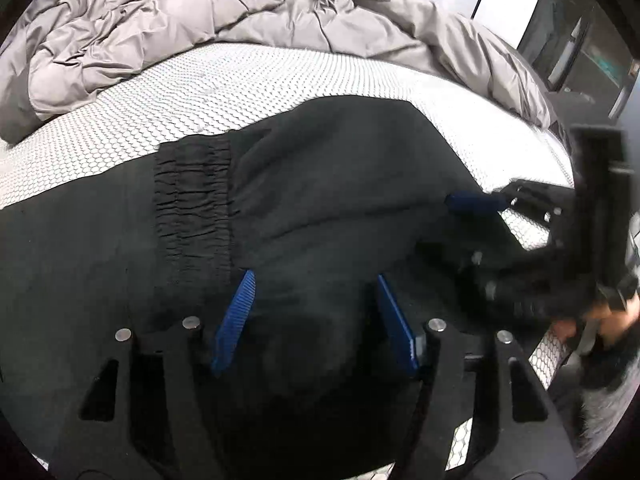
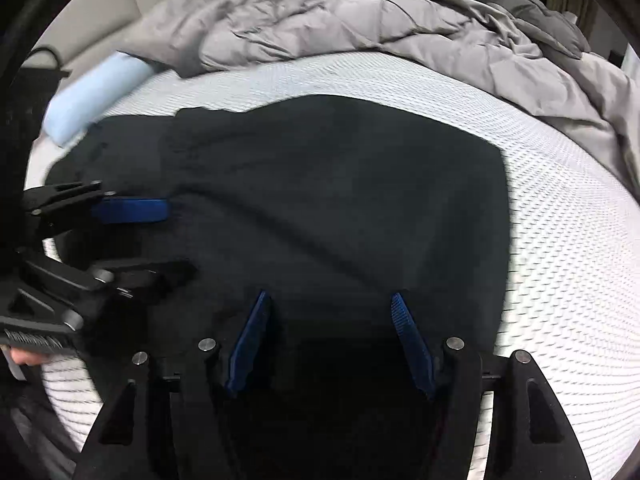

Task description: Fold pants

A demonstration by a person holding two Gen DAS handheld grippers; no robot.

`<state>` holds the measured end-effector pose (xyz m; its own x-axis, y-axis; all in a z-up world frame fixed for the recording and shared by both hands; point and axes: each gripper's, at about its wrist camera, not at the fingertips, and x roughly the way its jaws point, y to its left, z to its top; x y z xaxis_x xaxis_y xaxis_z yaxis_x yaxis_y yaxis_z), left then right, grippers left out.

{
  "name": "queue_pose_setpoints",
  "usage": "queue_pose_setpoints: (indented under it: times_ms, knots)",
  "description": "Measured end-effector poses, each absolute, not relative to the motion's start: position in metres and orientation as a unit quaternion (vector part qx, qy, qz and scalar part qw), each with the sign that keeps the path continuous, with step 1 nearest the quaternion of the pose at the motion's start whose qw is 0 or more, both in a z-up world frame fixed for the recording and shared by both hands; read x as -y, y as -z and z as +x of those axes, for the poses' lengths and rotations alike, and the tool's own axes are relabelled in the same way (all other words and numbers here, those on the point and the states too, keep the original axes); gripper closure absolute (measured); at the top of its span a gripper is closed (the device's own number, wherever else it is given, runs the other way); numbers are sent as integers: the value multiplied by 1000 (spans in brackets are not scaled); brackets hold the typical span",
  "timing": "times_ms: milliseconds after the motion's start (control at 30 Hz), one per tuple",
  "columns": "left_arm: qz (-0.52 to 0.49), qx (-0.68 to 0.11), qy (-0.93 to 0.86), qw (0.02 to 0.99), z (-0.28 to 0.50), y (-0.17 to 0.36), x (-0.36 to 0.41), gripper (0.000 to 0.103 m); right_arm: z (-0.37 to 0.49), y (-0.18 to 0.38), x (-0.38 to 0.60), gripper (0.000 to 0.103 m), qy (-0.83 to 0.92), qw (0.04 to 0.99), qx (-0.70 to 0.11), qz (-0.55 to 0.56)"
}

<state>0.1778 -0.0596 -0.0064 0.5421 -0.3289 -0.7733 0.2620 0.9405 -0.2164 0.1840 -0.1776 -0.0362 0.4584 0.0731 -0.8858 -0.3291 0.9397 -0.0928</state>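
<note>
Black pants [image 1: 320, 184] lie folded on the white mattress [image 1: 200, 92], with a ribbed elastic band [image 1: 194, 204] showing on top at the left. They also show in the right wrist view [image 2: 340, 200]. My left gripper [image 1: 314, 280] is open, its blue pads just above the cloth near the front edge. My right gripper [image 2: 330, 298] is open over the same pants. Each gripper shows in the other's view: the right one at the right edge [image 1: 476, 204], the left one at the left edge [image 2: 160, 240], both open beside the cloth.
A rumpled grey duvet [image 1: 180, 20] is bunched along the back of the bed [image 2: 360, 20]. A light blue pillow [image 2: 92, 96] lies at the back left. A dark window or cabinet [image 1: 576, 48] stands beyond the bed's right side.
</note>
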Motion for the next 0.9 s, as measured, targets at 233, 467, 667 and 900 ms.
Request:
queue_pose_setpoints:
  times_ms: [233, 467, 667, 900]
  knots:
    - [-21, -437, 132, 889, 155, -9, 57, 41, 184, 19, 221, 35, -58, 866, -494, -47]
    - [-59, -396, 147, 904, 200, -47, 69, 40, 204, -6, 180, 35, -150, 886, -437, -36]
    - [-123, -462, 169, 862, 247, 2, 55, 46, 227, 41, 182, 36, -96, 858, -500, -72]
    - [-139, -449, 130, 873, 228, -15, 31, 51, 218, 25, 204, 36, -24, 874, -472, -111]
